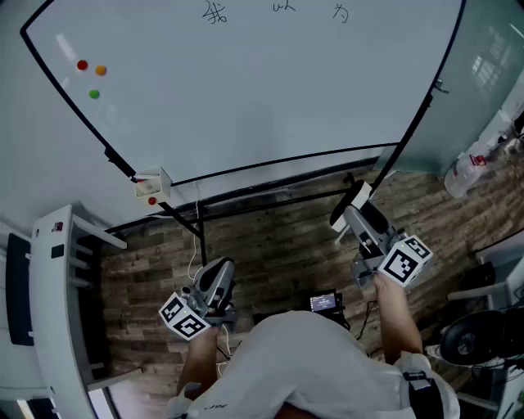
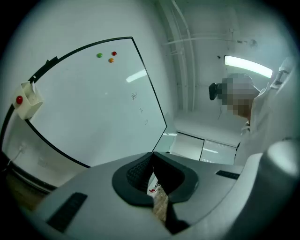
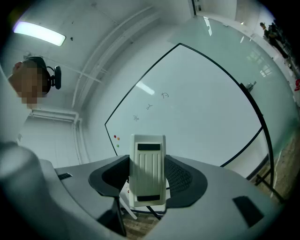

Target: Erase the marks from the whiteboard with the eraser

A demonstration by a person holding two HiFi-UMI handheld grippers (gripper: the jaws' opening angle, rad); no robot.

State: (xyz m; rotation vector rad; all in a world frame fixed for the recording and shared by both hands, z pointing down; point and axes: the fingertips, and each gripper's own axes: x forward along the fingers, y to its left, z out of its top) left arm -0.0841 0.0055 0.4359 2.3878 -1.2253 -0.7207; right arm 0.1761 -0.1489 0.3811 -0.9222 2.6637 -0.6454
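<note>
The whiteboard [image 1: 262, 82] fills the upper head view, with three black scribbled marks [image 1: 214, 12] along its top edge. The same marks [image 3: 150, 107] appear small and far off in the right gripper view. My right gripper [image 1: 352, 214] is held low, below the board's bottom right corner, shut on the white ribbed eraser [image 3: 148, 171], which stands upright between the jaws. The eraser [image 1: 350, 203] is off the board. My left gripper [image 1: 214, 278] hangs low at the left over the floor; its jaws are shut with nothing in them [image 2: 152, 180].
Red, orange and green magnets [image 1: 92, 75] sit at the board's upper left. A small white box [image 1: 151, 186] with a red button hangs at its lower left corner. The board's black stand legs [image 1: 196, 229] cross the wood floor. White shelf [image 1: 57, 311] left, black chair [image 1: 467, 340] right.
</note>
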